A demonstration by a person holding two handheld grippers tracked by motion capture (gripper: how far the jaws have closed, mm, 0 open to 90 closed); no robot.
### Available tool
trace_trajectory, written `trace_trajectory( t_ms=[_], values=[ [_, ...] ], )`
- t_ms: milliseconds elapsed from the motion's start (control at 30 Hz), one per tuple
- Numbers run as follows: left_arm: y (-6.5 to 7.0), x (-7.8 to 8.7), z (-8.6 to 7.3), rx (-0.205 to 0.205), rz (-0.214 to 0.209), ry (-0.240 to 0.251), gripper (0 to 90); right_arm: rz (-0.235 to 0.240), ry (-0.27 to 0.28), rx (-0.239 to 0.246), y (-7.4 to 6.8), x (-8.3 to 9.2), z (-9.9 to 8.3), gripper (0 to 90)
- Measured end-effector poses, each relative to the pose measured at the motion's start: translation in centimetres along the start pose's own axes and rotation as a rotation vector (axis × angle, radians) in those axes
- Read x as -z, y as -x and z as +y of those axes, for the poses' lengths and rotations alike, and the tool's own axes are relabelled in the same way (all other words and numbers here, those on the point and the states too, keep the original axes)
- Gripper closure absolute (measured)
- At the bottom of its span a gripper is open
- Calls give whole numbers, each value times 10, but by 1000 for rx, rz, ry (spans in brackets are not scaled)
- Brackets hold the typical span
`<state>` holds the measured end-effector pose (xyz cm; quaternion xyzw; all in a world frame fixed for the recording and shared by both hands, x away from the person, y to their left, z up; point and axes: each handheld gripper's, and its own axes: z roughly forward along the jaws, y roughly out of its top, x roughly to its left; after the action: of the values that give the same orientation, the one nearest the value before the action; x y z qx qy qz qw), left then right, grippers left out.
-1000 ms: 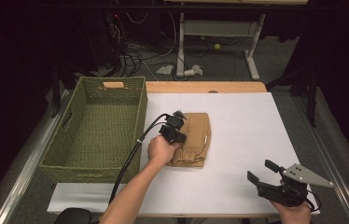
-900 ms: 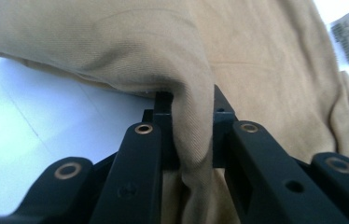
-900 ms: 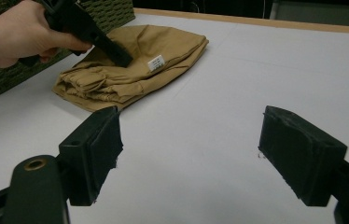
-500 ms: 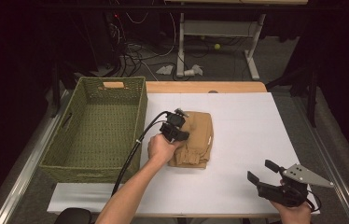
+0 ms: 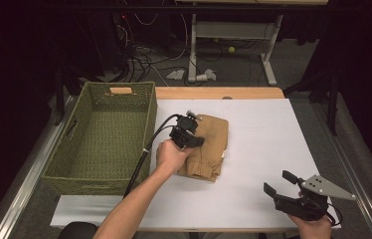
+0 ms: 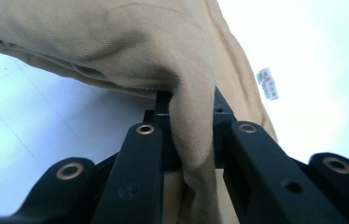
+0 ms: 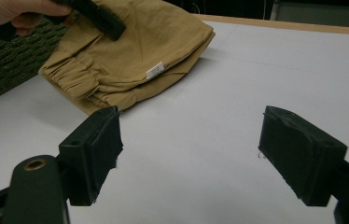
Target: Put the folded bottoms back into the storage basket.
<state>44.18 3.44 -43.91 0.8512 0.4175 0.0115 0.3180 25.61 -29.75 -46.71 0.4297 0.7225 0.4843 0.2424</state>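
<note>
A folded tan garment point(image 5: 209, 147) lies on the white table point(image 5: 263, 149) just right of the green basket point(image 5: 99, 137). My left gripper point(image 5: 194, 141) is over the garment's left edge and shut on a fold of its cloth. In the left gripper view the tan garment point(image 6: 163, 51) runs down between the two black jaws and is lifted off the table there. My right gripper point(image 5: 281, 181) rests near the table's front right corner, open with nothing in it. From the right gripper view the tan garment point(image 7: 130, 56) lies ahead to the left, beyond the wide-apart jaws of the right gripper point(image 7: 189, 144).
The woven green basket point(image 7: 4, 60) stands at the table's left side with nothing visible inside. A wooden strip point(image 5: 219, 93) borders the table's far edge. Behind it are cables and a white desk frame point(image 5: 233, 35) on the floor.
My left gripper has risen a little with the pinched cloth, lifting the garment's left edge. The right gripper has stayed in place.
</note>
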Motion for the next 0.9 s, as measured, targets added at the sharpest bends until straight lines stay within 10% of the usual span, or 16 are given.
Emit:
trace_trajectory(
  t_ms=[900],
  values=[
    [6, 31, 1, -31, -76, 66, 779, -1, 2, -2, 0, 0, 0, 221]
  ],
)
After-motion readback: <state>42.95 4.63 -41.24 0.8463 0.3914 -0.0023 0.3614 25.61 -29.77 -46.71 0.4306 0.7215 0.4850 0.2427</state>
